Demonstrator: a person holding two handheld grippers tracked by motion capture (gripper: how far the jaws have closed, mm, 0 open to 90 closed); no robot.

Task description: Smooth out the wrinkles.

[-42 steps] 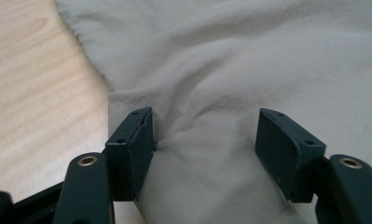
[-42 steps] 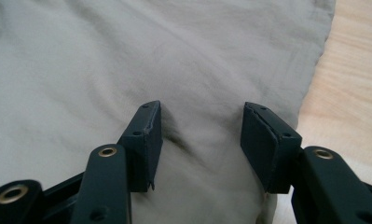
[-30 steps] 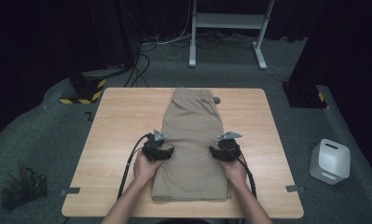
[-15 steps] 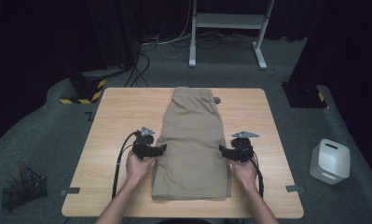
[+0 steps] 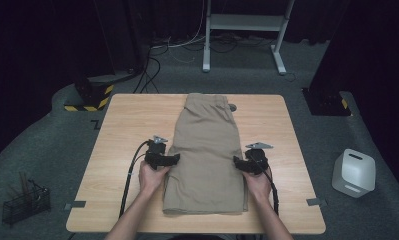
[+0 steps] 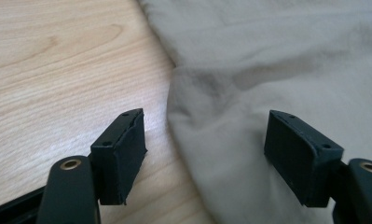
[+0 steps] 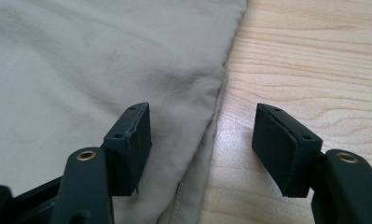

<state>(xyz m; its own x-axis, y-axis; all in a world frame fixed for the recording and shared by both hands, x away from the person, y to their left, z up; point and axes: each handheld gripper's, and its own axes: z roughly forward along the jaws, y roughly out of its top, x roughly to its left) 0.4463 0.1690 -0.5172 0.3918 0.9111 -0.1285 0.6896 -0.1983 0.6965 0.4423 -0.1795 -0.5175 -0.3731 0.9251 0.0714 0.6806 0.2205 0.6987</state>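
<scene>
Folded khaki shorts (image 5: 207,150) lie lengthwise down the middle of the wooden table (image 5: 122,130), waistband at the far end. My left gripper (image 5: 174,159) sits at the cloth's left edge, about halfway along. In the left gripper view it (image 6: 204,149) is open, one jaw over bare wood, the other over the khaki cloth (image 6: 267,60), straddling the edge. My right gripper (image 5: 235,162) mirrors it at the right edge. It (image 7: 202,147) is open too, with the hemmed edge of the shorts (image 7: 104,60) running between its jaws.
A white jug-like container (image 5: 353,172) stands on the floor to the right. On the floor at the lower left rests a black wire basket (image 5: 24,202). Behind the table are a metal stand (image 5: 247,30), loose cables and a yellow-black striped base (image 5: 89,97).
Both grippers slid outward from on top of the shorts to the cloth's left and right edges, then turned slightly inward toward those edges.
</scene>
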